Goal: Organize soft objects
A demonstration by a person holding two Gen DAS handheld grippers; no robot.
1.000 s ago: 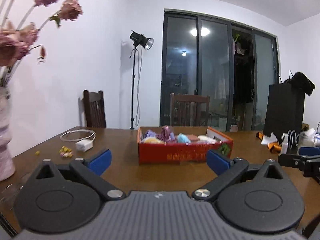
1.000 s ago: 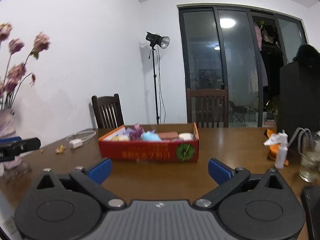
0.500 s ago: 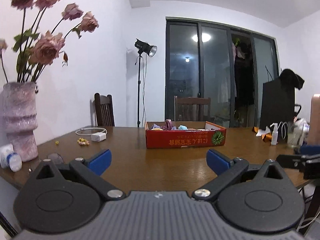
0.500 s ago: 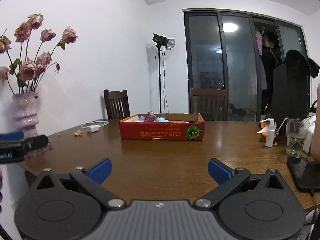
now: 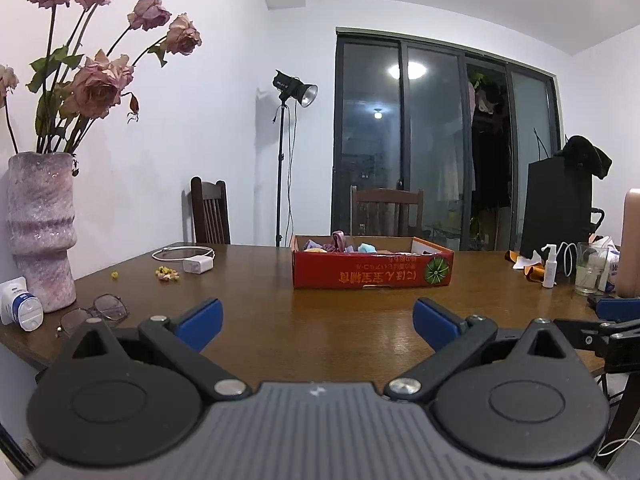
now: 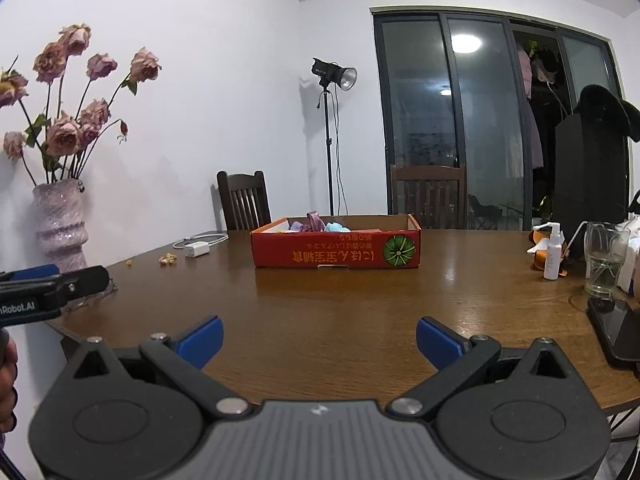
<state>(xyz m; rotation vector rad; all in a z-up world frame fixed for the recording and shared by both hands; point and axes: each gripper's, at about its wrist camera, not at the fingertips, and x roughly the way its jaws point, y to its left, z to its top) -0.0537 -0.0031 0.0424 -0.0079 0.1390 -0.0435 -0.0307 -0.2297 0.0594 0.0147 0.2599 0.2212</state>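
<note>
A red cardboard box [image 5: 372, 274] [image 6: 336, 249] stands in the middle of the brown table, holding several soft items in purple, yellow and light blue [image 5: 340, 245] [image 6: 316, 224]. My left gripper [image 5: 318, 322] hovers open near the table's front edge, well short of the box, nothing between its blue fingers. My right gripper [image 6: 319, 340] is open and empty too, just as far back. Each gripper shows at the edge of the other's view: the right gripper [image 5: 612, 316] and the left gripper [image 6: 52, 286].
A pink vase of dried roses [image 5: 40, 228] [image 6: 62, 224], glasses [image 5: 96, 312] and a small white case [image 5: 22, 306] sit at the left. A charger with cable [image 5: 194, 262], a spray bottle [image 6: 552, 252], a glass [image 6: 602, 258] and a phone [image 6: 616, 328] lie around. Chairs [image 5: 386, 212] stand behind.
Both grippers have pulled back from the box toward the table's front edge, so the box looks smaller and farther. The vase and the right-side clutter came into view. Both stayed open.
</note>
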